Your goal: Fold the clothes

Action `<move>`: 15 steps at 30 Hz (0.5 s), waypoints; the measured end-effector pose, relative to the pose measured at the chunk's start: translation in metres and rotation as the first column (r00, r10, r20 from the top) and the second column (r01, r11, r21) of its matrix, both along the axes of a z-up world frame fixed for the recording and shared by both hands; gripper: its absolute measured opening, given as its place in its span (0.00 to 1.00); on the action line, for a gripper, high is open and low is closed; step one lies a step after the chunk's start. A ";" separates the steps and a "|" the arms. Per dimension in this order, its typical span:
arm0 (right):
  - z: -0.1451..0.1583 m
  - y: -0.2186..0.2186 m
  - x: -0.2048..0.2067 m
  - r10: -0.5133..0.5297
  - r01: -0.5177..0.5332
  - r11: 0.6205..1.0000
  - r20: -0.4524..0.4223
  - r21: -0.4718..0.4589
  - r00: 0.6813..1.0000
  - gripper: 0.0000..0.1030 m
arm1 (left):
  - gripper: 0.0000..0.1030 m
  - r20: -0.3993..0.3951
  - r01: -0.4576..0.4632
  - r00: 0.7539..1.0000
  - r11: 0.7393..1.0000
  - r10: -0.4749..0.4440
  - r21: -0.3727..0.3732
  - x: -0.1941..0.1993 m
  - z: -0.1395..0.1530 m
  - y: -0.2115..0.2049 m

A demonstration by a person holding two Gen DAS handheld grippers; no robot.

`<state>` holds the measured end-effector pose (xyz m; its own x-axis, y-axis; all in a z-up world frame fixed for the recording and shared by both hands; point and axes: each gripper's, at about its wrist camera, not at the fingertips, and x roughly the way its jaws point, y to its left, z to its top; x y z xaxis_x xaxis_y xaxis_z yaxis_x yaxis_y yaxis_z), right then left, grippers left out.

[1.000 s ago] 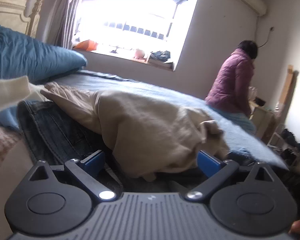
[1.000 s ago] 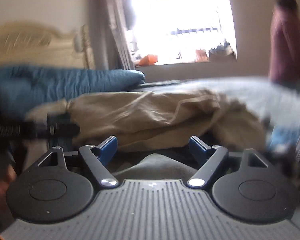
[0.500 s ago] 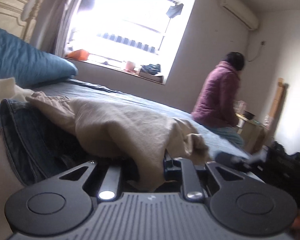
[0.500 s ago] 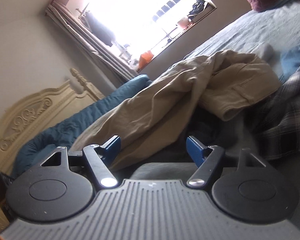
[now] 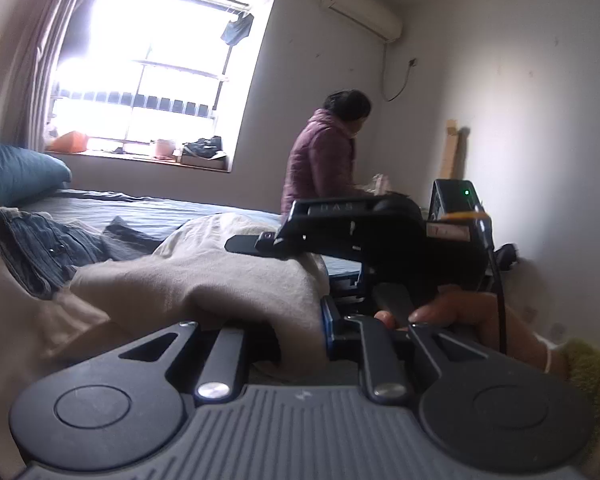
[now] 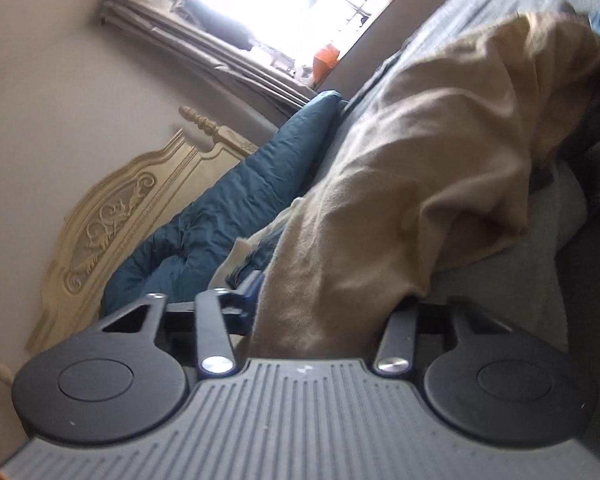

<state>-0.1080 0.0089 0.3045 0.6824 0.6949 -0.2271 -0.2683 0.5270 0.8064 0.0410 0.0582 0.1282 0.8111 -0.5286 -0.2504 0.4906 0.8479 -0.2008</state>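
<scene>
We are pinching the tan garment (image 5: 220, 280) on the bed (image 5: 148, 210) in our left gripper (image 5: 296, 334); our right gripper (image 6: 324, 308) is closing over its other edge, seemingly just beside the left.

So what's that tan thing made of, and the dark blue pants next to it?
The tan garment looks like soft matte cotton, maybe brushed twill: it slumps in thick, rounded folds without shine. The jeans look like denim: dark blue, with visible stitched seams and a small metal rivet. The weave is too blurred to be sure.
</scene>
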 end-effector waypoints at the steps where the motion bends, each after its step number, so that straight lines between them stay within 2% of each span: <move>1: 0.005 0.000 -0.014 0.010 -0.010 1.000 0.024 -0.019 1.000 0.32 | 0.17 0.010 0.017 1.000 1.000 -0.017 0.003 -0.015 0.001 0.000; 4: 0.015 -0.005 -0.061 0.040 -0.035 0.997 0.080 -0.063 0.996 0.31 | 0.17 0.038 0.076 0.996 0.996 -0.077 0.039 -0.070 0.003 -0.008; 8: 0.011 -0.016 -0.143 0.073 -0.061 0.992 0.100 -0.112 0.992 0.29 | 0.17 -0.002 0.176 0.984 0.983 -0.176 0.041 -0.154 -0.011 -0.019; 12: -0.017 -0.025 -0.231 0.094 -0.076 0.984 0.106 -0.161 0.990 0.25 | 0.17 -0.083 0.268 0.960 0.963 -0.267 0.008 -0.224 -0.041 -0.021; 15: -0.042 -0.036 -0.289 0.081 -0.068 0.983 0.072 -0.169 0.994 0.25 | 0.18 -0.180 0.301 0.936 0.953 -0.301 -0.030 -0.249 -0.068 -0.019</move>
